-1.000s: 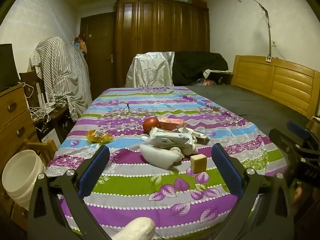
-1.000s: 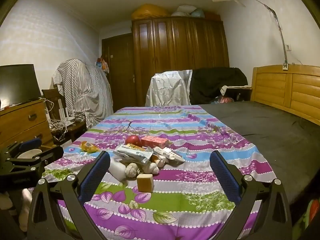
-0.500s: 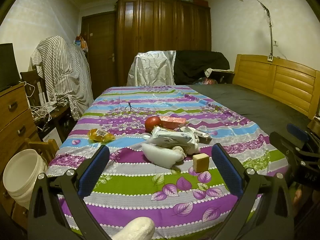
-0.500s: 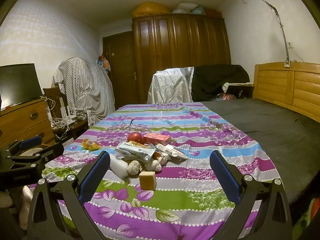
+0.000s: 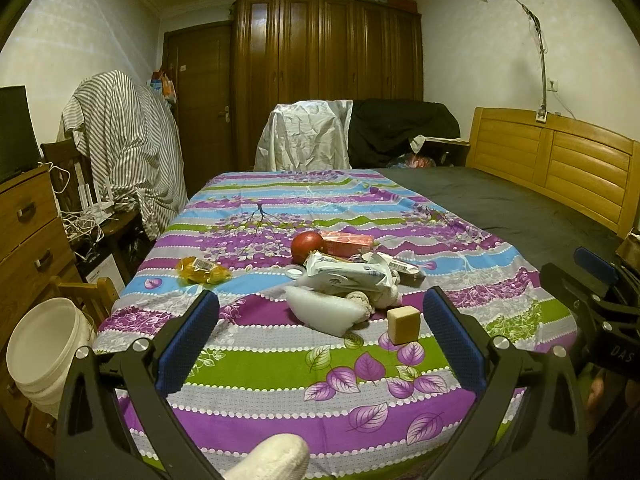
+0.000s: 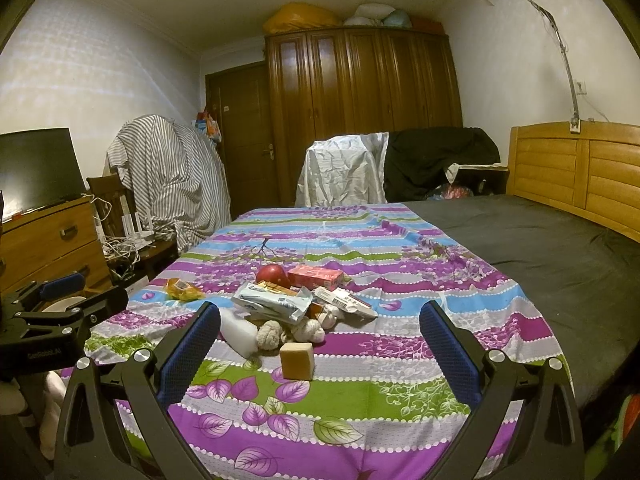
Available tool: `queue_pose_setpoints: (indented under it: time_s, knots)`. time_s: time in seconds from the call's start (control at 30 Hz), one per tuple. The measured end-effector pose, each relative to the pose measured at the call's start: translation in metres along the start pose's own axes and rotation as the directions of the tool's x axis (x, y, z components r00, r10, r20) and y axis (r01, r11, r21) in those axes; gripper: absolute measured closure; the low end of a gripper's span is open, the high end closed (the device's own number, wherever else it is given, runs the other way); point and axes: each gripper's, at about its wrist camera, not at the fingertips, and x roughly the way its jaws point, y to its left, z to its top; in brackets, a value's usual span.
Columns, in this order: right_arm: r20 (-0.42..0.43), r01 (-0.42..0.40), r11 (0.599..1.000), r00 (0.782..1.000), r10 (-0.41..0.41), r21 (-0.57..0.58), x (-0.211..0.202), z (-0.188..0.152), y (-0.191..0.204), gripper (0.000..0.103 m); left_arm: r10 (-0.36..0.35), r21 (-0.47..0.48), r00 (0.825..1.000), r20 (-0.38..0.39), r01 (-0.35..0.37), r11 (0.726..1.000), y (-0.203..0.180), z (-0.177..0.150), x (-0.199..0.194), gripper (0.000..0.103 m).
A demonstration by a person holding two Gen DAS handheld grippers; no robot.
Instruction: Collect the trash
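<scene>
A pile of trash lies on the striped purple floral cloth (image 5: 280, 364): a white plastic wrapper (image 5: 346, 274), a white foam piece (image 5: 324, 312), a tan cube (image 5: 404, 324), a red apple (image 5: 306, 245), a red box (image 5: 346, 241), crumpled paper balls (image 6: 272, 334) and an orange wrapper (image 5: 202, 271) off to the left. My left gripper (image 5: 320, 338) is open and empty, held short of the pile. My right gripper (image 6: 320, 344) is open and empty too, with the tan cube (image 6: 297, 360) between its fingers in view but farther off.
A white bucket (image 5: 44, 354) stands at the cloth's left, beside a wooden dresser (image 5: 28, 236). The dark bed (image 6: 540, 256) with a wooden headboard lies to the right. A covered chair (image 5: 306, 136) and a wardrobe stand at the far end.
Both grippers have crept slightly forward toward the pile. Both stay open and empty.
</scene>
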Motion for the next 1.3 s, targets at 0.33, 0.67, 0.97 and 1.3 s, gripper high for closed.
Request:
queue_pose_setpoints:
  time_s: [0.33,0.67,0.97,1.3]
  knots:
    - [-0.003,0.000,1.000,1.000,0.000,0.002,0.0001,0.0007,-0.0004,0.004,-0.001,0.000,1.000,-0.002,0.001,1.000,0.0001,0.0005,0.0004,0.005]
    - [-0.004,-0.001,1.000,1.000,0.001,0.003,0.0002,0.0007,-0.0006,0.004,-0.003,0.000,1.000,-0.004,0.003,1.000,0.0018,0.0000,0.0013,0.005]
    - [-0.004,-0.002,1.000,1.000,0.002,0.005,0.0003,0.0006,-0.0006,0.004,0.001,-0.002,1.000,-0.006,-0.001,1.000,0.0056,-0.0024,0.0013,0.005]
    - [-0.010,-0.003,1.000,1.000,0.003,0.003,0.0011,-0.0031,0.0018,0.004,0.004,-0.004,1.000,-0.010,-0.004,1.000,0.0080,-0.0038,-0.0007,0.005]
